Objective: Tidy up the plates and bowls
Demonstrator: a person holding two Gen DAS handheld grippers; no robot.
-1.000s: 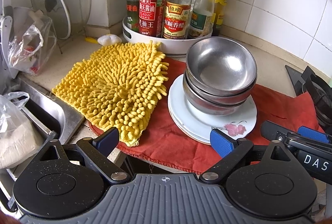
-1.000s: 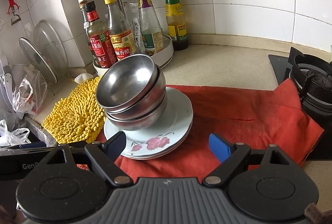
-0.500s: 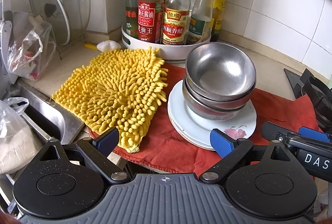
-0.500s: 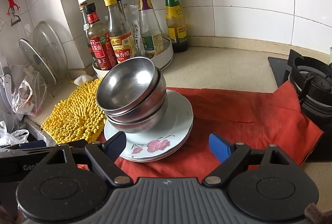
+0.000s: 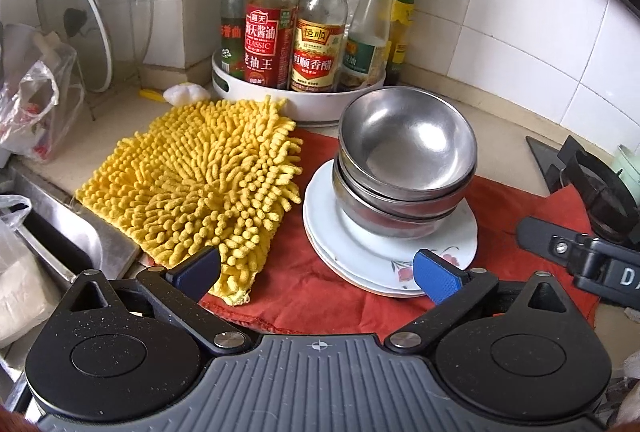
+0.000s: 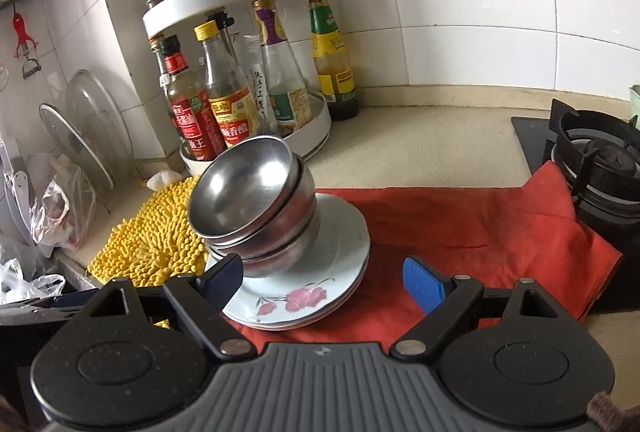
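Several nested steel bowls (image 5: 406,167) hide the plates' (image 5: 360,252) count.

Steel bowls (image 6: 248,207) nested on floral plates (image 6: 320,284), red cloth (image 6: 472,228) beneath, right tool (image 6: 324,276) spread wide

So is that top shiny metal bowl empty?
Empty: the top stainless-steel bowl shows only bare, shiny metal inside, in both views.

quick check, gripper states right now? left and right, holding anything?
Left gripper: open, holding nothing, short of the plates.
Right gripper: open, holding nothing, in front of the steel bowls.
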